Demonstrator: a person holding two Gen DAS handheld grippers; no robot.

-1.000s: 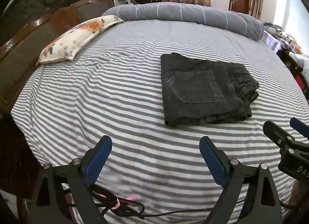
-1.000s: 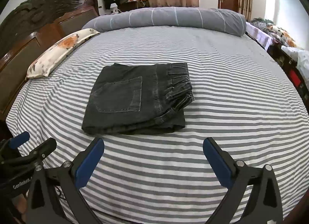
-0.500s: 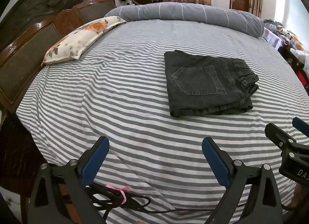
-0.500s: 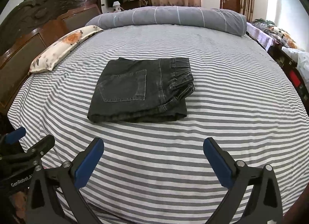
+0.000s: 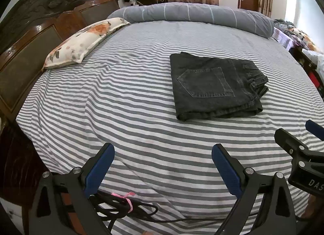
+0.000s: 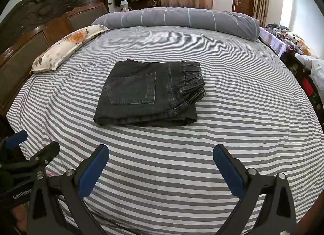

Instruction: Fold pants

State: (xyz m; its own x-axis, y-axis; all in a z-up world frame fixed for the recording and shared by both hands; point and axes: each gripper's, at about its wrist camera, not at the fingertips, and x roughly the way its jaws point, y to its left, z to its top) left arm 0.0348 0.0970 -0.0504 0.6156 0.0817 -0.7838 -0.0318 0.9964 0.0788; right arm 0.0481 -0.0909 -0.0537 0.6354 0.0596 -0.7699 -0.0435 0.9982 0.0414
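At the far left stood a dark carved wooden headboard [image 5: 30,38], and just in front of it a floral pillow [image 5: 85,42] lay along the edge of the grey-and-white striped sheet [image 5: 121,97]. Low in the left wrist view, the left gripper [image 5: 163,155] hung over the near part of the sheet with its blue-padded jaws spread wide and nothing between them. Beneath it a black cable [image 5: 129,210], bound with a pink tie, lay coiled on the sheet.

Toward the middle of the bed lay the pants [image 6: 149,95], well apart from both grippers. They were dark charcoal denim, folded into a compact, roughly rectangular stack of several layers. A stitched back pocket faced up on the top layer, pointing left. The gathered elastic waistband bunched at the right end, slightly rumpled, and the layered folded edges showed along the near side.

Behind them, a grey rolled quilt [image 6: 178,20] with thin white lines stretched across the far edge of the bed.

The right gripper [image 6: 161,152] likewise hovered over the near sheet, jaws set wide apart and empty. At the far right, a cluttered piece of furniture [image 6: 303,76] stood beside the bed.
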